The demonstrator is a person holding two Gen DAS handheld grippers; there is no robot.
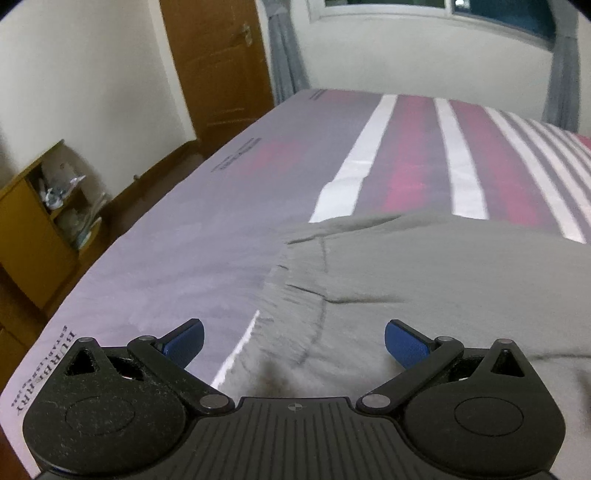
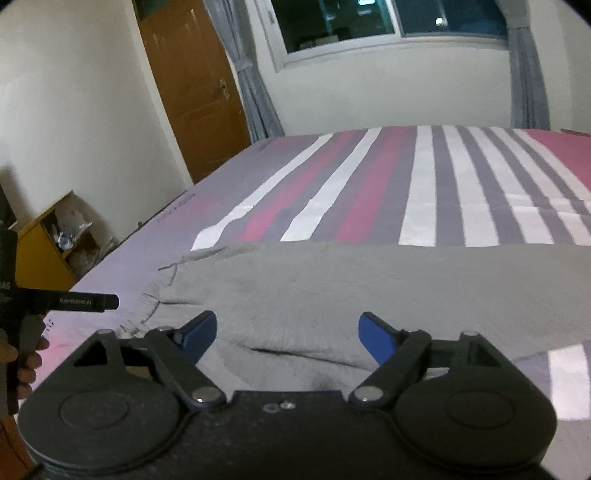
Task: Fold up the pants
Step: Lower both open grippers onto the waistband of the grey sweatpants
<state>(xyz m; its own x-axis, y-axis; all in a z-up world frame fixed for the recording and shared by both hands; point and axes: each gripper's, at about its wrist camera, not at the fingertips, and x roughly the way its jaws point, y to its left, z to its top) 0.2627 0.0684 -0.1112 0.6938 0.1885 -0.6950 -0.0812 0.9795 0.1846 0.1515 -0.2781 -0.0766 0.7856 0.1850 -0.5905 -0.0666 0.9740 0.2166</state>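
Grey pants (image 1: 424, 273) lie spread on the striped bed, their ribbed waistband (image 1: 291, 302) towards the left. My left gripper (image 1: 294, 341) is open and empty, just above the waistband edge. In the right wrist view the pants (image 2: 351, 288) stretch across the bed in front of me. My right gripper (image 2: 287, 334) is open and empty, low over the near edge of the pants. The other gripper's body (image 2: 55, 301) and a hand show at the left edge of that view.
The bed sheet (image 2: 424, 184) has grey, white and pink stripes. A yellow cabinet (image 1: 33, 229) stands by the left wall, a brown door (image 1: 218, 62) behind it. A window (image 2: 369, 26) with grey curtains is on the far wall.
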